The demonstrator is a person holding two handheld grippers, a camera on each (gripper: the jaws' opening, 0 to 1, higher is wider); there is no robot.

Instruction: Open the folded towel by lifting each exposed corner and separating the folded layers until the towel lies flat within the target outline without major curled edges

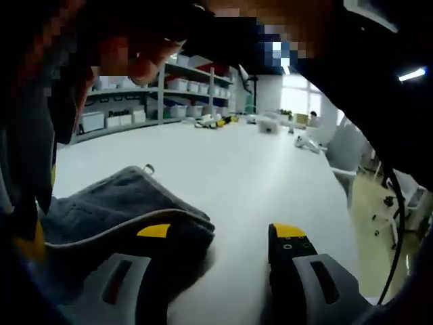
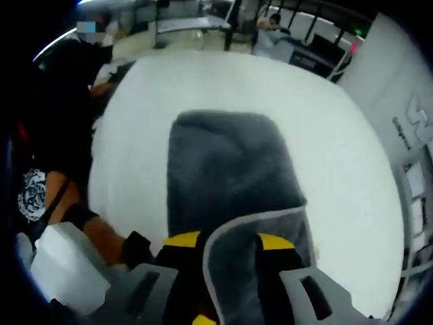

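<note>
in the left gripper view we see the grey towel (image 1: pixel 115 210) lying at the lower left on the white counter (image 1: pixel 257 176), whose bare top runs wide to the shelves (image 1: pixel 135 101) at the upper left, while our left gripper (image 1: pixel 223 237) stands spread, its left jaw over the towel's near edge. in the right gripper view the plush, round-cornered towel (image 2: pixel 230 176) fills the middle, and our right gripper (image 2: pixel 226 244) pinches a pale-hemmed fold at bottom centre. how far the fold reaches below is cut off.
</note>
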